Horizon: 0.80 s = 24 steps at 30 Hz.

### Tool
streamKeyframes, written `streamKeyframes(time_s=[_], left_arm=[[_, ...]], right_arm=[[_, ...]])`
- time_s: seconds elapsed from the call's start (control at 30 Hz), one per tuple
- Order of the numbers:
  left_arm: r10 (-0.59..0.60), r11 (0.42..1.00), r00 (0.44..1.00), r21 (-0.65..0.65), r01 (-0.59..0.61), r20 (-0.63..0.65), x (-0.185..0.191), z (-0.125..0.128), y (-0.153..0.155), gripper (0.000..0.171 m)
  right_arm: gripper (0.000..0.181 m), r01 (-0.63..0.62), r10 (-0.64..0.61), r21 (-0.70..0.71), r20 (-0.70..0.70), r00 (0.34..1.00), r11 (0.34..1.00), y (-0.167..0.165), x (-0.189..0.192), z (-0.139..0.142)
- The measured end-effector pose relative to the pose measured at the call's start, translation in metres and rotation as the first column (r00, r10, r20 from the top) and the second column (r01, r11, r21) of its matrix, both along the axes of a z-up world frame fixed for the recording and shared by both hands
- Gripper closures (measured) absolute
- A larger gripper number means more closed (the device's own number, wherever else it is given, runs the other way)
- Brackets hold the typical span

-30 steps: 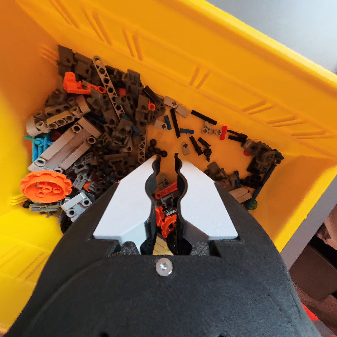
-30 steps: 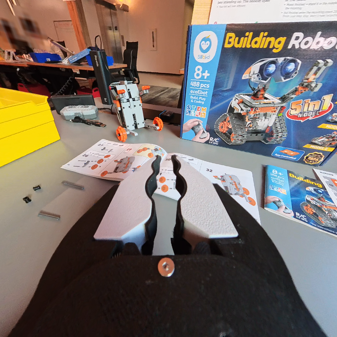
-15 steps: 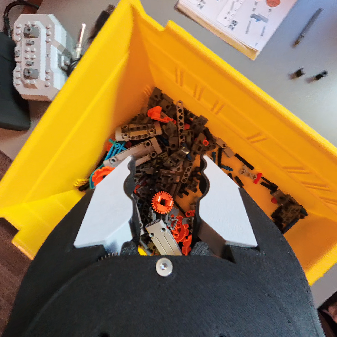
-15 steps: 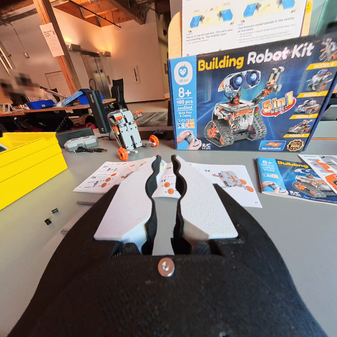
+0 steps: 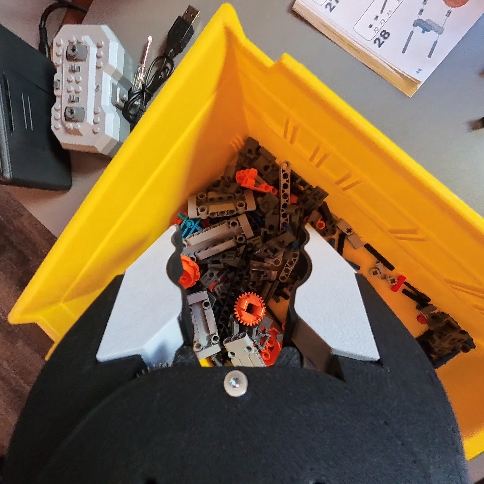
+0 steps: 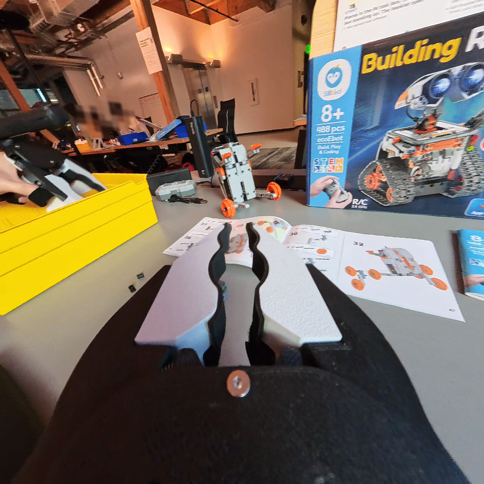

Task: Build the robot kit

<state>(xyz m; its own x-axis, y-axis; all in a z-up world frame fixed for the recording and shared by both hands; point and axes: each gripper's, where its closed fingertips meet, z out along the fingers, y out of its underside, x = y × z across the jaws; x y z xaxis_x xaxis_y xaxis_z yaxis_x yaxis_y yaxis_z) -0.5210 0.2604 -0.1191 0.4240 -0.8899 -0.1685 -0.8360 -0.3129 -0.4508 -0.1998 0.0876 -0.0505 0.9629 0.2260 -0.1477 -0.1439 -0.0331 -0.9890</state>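
Left gripper [image 5: 241, 227] wide over parts [image 5: 251, 235] in yellow bin [image 5: 183, 146]; right gripper [image 6: 237, 226] narrow, empty.

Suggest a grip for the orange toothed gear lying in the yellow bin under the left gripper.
The orange toothed plastic gear lies flat, face up, on the pile of loose grey parts in the yellow plastic bin. Probably best to come straight down with the open left gripper and pinch across opposite rim teeth. The right side looks freer; dark beams crowd its left.

Yellow bin [image 5: 301, 110] walls hemming parts pile [image 5: 243, 235], grey table [image 6: 392, 366] bare ahead
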Motion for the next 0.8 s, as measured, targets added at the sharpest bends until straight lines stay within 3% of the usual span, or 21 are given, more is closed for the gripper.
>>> streamKeyframes(time_s=[0.1, 0.5, 0.7, 0.8], left_arm=[[-0.003, 1.0, 1.0, -0.002, 0.003, -0.004, 0.005, -0.001, 0.001, 0.087], [-0.041, 0.998, 0.997, -0.039, 0.038, -0.065, 0.017, -0.021, 0.006, 0.091], [-0.104, 0.993, 0.99, -0.067, 0.097, -0.1, 0.018, -0.02, -0.003, 0.119], [-0.116, 0.992, 0.985, -0.071, 0.107, -0.127, 0.016, -0.02, -0.002, 0.122]], right_arm=[[0.169, -0.025, 0.025, -0.005, 0.003, 1.0, 1.0, 0.0, -0.007, -0.001], [0.169, 0.068, -0.068, -0.006, -0.065, 0.996, 0.998, -0.002, 0.018, -0.001], [0.169, 0.028, -0.029, -0.022, -0.07, 0.997, 0.999, 0.002, 0.013, -0.004], [0.169, 0.03, -0.031, -0.02, -0.077, 0.997, 0.999, 0.001, 0.014, -0.004]])
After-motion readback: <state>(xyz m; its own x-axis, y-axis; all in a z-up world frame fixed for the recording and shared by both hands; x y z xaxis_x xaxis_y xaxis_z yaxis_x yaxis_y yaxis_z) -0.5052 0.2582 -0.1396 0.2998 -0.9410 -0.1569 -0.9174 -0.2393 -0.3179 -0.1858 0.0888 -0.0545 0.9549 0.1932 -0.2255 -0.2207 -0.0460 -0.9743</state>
